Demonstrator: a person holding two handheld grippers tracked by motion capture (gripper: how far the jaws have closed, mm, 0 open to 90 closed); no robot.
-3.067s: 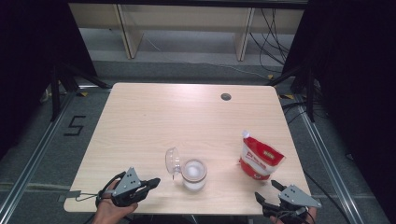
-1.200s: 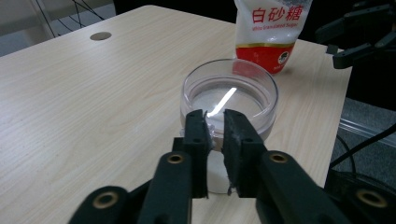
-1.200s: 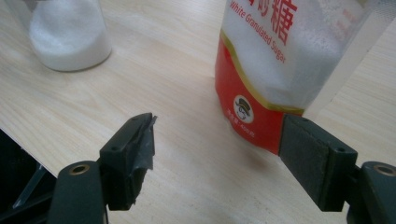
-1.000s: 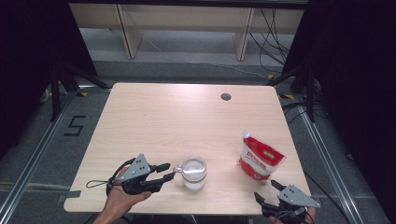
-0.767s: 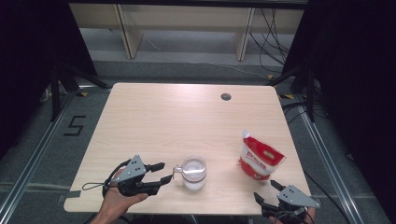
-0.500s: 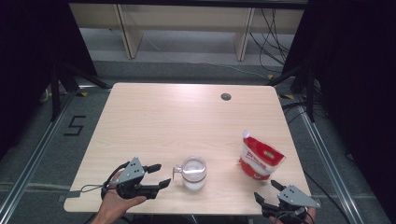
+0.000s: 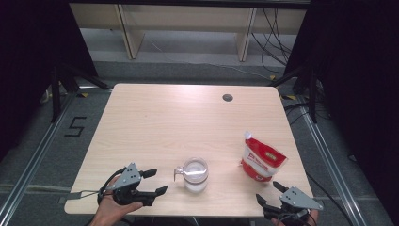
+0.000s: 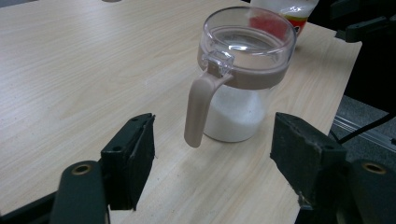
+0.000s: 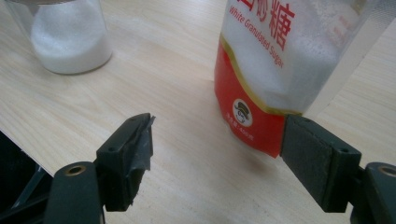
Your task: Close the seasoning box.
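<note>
A clear jar (image 7: 195, 173) half full of white sugar stands near the table's front edge, its beige-rimmed lid down and its handle (image 8: 198, 112) pointing left. My left gripper (image 7: 158, 181) rests just left of it. Its jaws have just been opening and stand open, nothing between them; in the left gripper view the jar (image 8: 243, 70) sits a short way ahead of the left gripper (image 8: 219, 154). A red and white sugar pouch (image 7: 262, 160) stands upright to the right. My right gripper (image 7: 267, 191) is open just in front of the pouch (image 9: 275, 70), apart from it.
The wooden table (image 7: 164, 117) has a dark cable hole (image 7: 227, 97) at the back right. Both hands sit at the front edge. Shelving and cables lie beyond the far edge, and metal rails run along the floor on both sides.
The jar's lid, tilted up three seconds ago, is down. My left gripper has drawn back from the jar toward the left front, and its jaws have spread. The right gripper has stayed put.
</note>
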